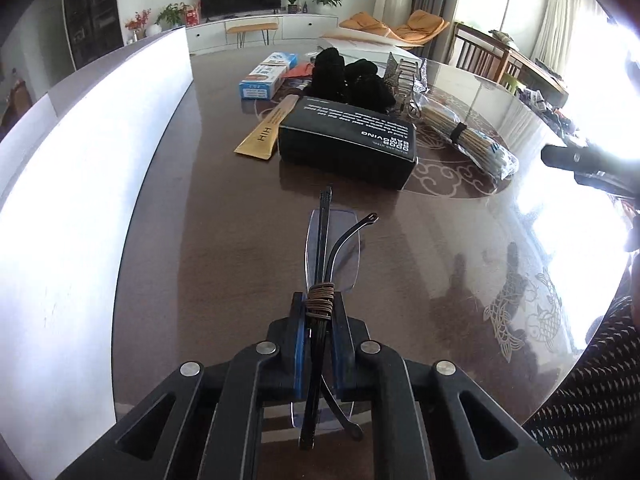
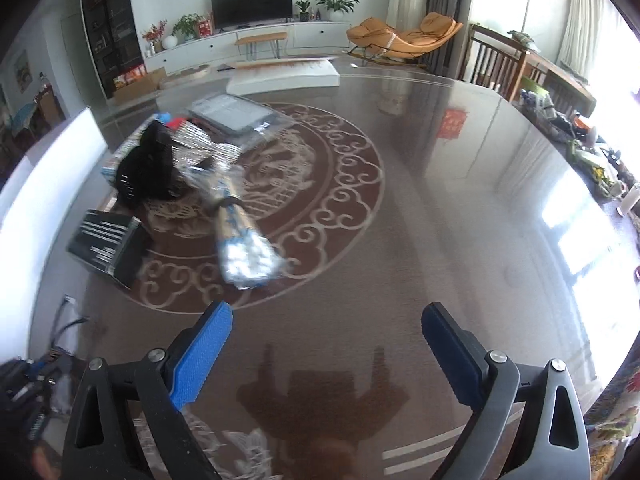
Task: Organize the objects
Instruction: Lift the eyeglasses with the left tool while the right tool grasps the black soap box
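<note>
In the left wrist view my left gripper (image 1: pixel 319 312) is shut on a pair of folded rimless glasses (image 1: pixel 332 248) with dark arms and a cord wound round them, held above the dark table (image 1: pixel 200 240). Beyond it lie a black box (image 1: pixel 348 140), a tan flat packet (image 1: pixel 266 130), a blue-and-white box (image 1: pixel 268 74), black fabric items (image 1: pixel 352 78) and a bagged bundle of sticks (image 1: pixel 468 132). My right gripper (image 2: pixel 328 320) stands open over bare table with nothing between its fingers; the black box (image 2: pixel 108 244) and the bagged bundle (image 2: pixel 240 240) lie ahead to its left.
A tall white panel (image 1: pixel 80 200) runs along the table's left side. A white flat box (image 2: pixel 284 74) sits at the far edge. The table's right edge carries small clutter (image 2: pixel 592 148). A person's patterned sleeve (image 1: pixel 592 400) shows at the lower right.
</note>
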A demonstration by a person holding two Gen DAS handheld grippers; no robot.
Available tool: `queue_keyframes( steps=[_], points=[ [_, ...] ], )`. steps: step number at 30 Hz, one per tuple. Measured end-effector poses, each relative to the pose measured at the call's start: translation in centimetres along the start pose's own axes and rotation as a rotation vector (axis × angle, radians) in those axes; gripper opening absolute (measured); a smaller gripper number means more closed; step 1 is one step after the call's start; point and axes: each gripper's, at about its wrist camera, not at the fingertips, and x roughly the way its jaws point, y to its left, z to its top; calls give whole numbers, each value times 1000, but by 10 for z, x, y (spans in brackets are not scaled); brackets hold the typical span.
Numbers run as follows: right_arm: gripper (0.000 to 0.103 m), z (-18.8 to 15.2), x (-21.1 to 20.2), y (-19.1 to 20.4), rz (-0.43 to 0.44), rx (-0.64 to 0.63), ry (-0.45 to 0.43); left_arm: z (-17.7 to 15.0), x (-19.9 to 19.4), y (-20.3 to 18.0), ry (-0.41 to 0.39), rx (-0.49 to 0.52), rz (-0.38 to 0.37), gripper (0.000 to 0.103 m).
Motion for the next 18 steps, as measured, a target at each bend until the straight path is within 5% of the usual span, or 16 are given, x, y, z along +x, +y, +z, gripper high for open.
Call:
queue_keyframes(
  steps=[3,5,8,11,16,18],
  points=[
    [97,24,-6,57,279,-50,78,-5,-3,5,-1,-20,-13,10],
    [97,39,10,105,366,-169,101,-7,-5,9,7,-43,-26,10],
    [96,47,55,152,296,-307,168,-12,-11,15,3,-63,-25,10],
    [94,48,87,172,305,-252,275,-18,-11,19,5,-71,-20,10],
    [91,44,100,195,262,-175,299,-16,-11,18,0,-70,-27,10],
    [78,42,95,196,282,-186,281,-16,-12,18,-1,-71,-34,10]
  ],
)
